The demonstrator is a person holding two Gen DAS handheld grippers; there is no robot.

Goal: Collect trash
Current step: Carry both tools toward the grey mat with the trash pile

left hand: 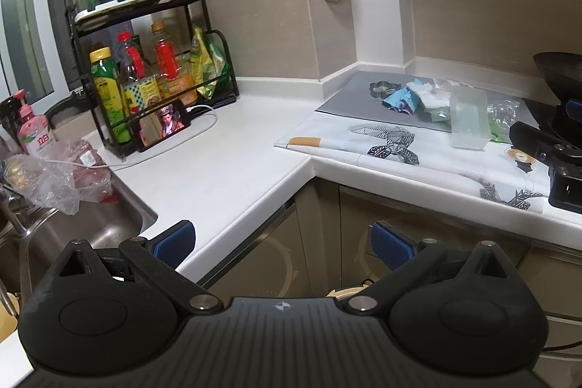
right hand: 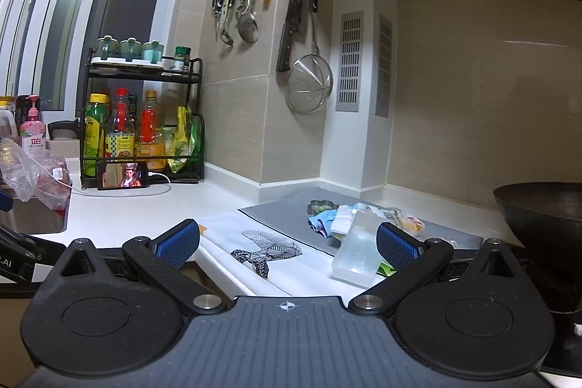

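A heap of trash lies on the grey mat (left hand: 349, 97) at the counter's corner: blue and white wrappers (left hand: 402, 97), clear crumpled plastic (left hand: 503, 110) and a translucent plastic box (left hand: 467, 119). In the right wrist view the same box (right hand: 356, 251) stands just ahead, with wrappers (right hand: 327, 219) behind it. My left gripper (left hand: 282, 244) is open and empty, low in front of the counter edge. My right gripper (right hand: 287, 240) is open and empty, a short way before the box. The right gripper's body (left hand: 545, 148) shows at the right of the left wrist view.
A black spice rack (left hand: 145, 60) with bottles and a phone (left hand: 163, 124) stand at the back left. A sink (left hand: 91, 217) holds plastic bags. A black wok (right hand: 542, 210) sits on the right. Utensils and a strainer (right hand: 309, 86) hang on the wall.
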